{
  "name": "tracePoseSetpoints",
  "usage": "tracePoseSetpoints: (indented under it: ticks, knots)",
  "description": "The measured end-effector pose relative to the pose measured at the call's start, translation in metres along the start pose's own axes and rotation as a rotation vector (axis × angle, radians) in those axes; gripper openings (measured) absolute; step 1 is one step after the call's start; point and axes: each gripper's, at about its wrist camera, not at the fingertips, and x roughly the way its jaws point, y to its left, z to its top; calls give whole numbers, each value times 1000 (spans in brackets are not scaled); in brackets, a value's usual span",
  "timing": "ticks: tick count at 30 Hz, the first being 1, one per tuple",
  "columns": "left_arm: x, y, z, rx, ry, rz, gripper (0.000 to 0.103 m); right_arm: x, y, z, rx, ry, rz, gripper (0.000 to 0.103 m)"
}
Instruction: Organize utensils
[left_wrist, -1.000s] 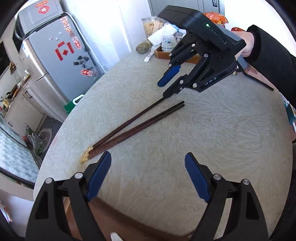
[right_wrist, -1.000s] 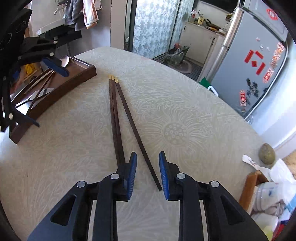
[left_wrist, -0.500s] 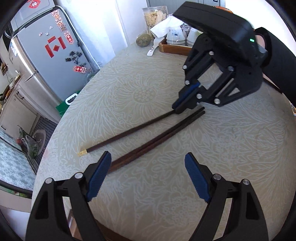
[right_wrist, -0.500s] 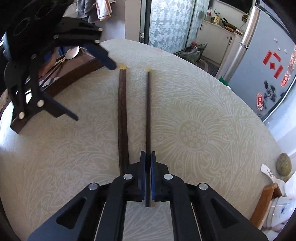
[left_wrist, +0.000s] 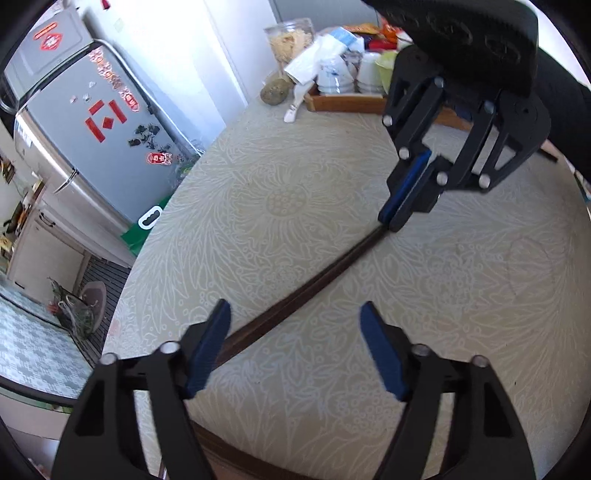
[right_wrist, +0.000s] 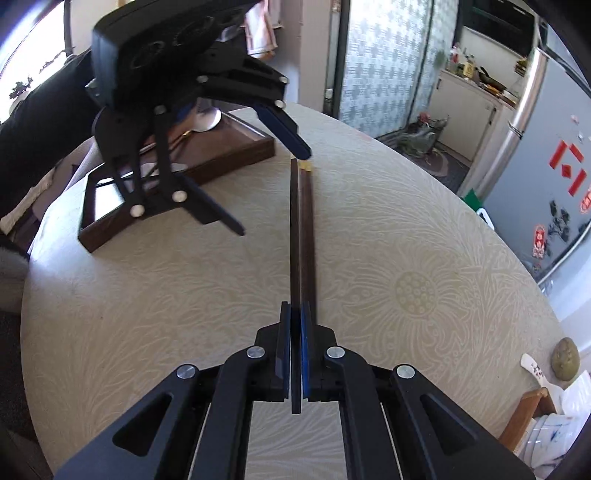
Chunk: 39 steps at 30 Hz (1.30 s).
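The right claw is pressed together on the near end of one dark chopstick, which is pinched between its blue pads and runs straight forward from them. Just beside it on its right, two more chopsticks are seen lying side by side on the desk, their gold-tipped ends at the far end. In the left wrist view the same right claw is seen closed over the chopstick end, and the chopsticks are laid in one dark band running toward the lower left.

The left claw is held apart above the desk, its jaws having just been closing; the thick ends of the chopsticks pass under its left pad, and nothing is pressed by either pad. From the right wrist view the left claw is seen with one blue finger over the gold tips.

A dark wooden tray holding a spoon is set on the desk behind the left claw. A second wooden tray of cups is set at the desk's far edge, a fridge beyond.
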Motion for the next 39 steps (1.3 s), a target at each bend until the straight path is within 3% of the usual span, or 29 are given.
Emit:
tracePoseSetpoints:
  ticks: [1, 2, 6, 10, 14, 23, 28, 32, 37, 39]
  knots:
    - [0, -4, -1, 23, 18, 0, 49, -5, 3, 2, -3, -11, 12, 5]
    - [1, -8, -4, 41, 37, 1, 44, -9, 8, 4, -15, -17, 19, 5]
    - [-10, -12, -13, 37, 38, -4, 37, -18, 29, 16, -60, -11, 39, 5]
    - [-22, -16, -23, 45, 51, -1, 20, -24, 43, 30, -77, -35, 53, 5]
    - [-35, -25, -39, 61, 73, 12, 16, -26, 58, 44, -106, -37, 65, 5]
    - [-85, -24, -92, -34, 99, 86, 16, -11, 104, 100, -210, -50, 111, 5]
    - [-103, -32, -141, -161, 144, 87, 14, 16, 134, 126, -271, -32, 173, 7]
    - [-108, -41, -170, -296, 139, 9, 13, 43, 149, 144, -307, -3, 178, 0]
    - [-89, -39, -185, -384, 227, 66, 8, 76, 158, 156, -285, 14, 102, 0]
    - [-88, -28, -189, -456, 212, 73, 8, 78, 154, 157, -268, 5, 73, 0]
